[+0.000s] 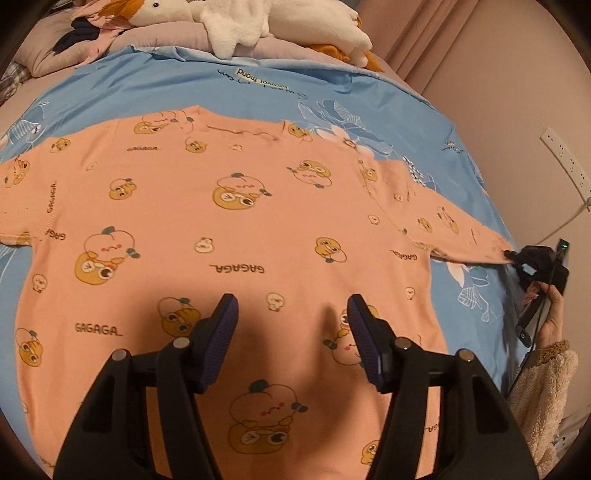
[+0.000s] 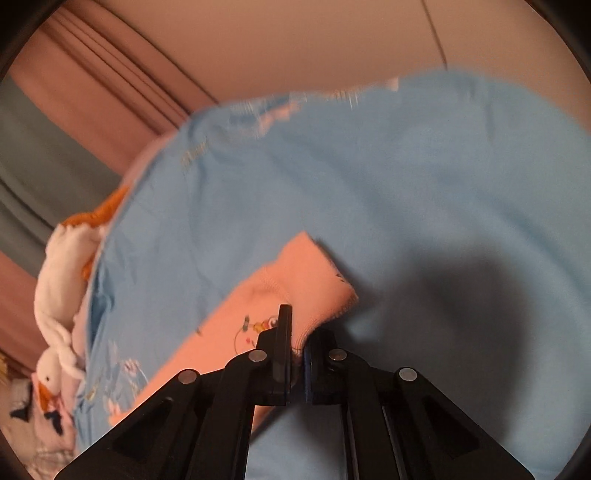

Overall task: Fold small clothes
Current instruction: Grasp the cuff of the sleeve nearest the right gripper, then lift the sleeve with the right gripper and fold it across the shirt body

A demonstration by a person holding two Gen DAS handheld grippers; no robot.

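Observation:
A small peach long-sleeved top (image 1: 258,221) with cartoon duck prints lies flat on a blue sheet (image 1: 332,88), collar at the far side, sleeves spread left and right. My left gripper (image 1: 291,314) is open and empty, hovering over the lower middle of the top. My right gripper (image 1: 517,258) is at the end of the right sleeve. In the right wrist view the right gripper (image 2: 297,339) is shut on the sleeve cuff (image 2: 306,280), which bends up over the blue sheet (image 2: 406,184).
A white plush goose (image 1: 277,22) and pillows lie at the head of the bed. A wall with a power strip (image 1: 565,162) and a curtain stand to the right. The goose (image 2: 62,277) also shows in the right wrist view.

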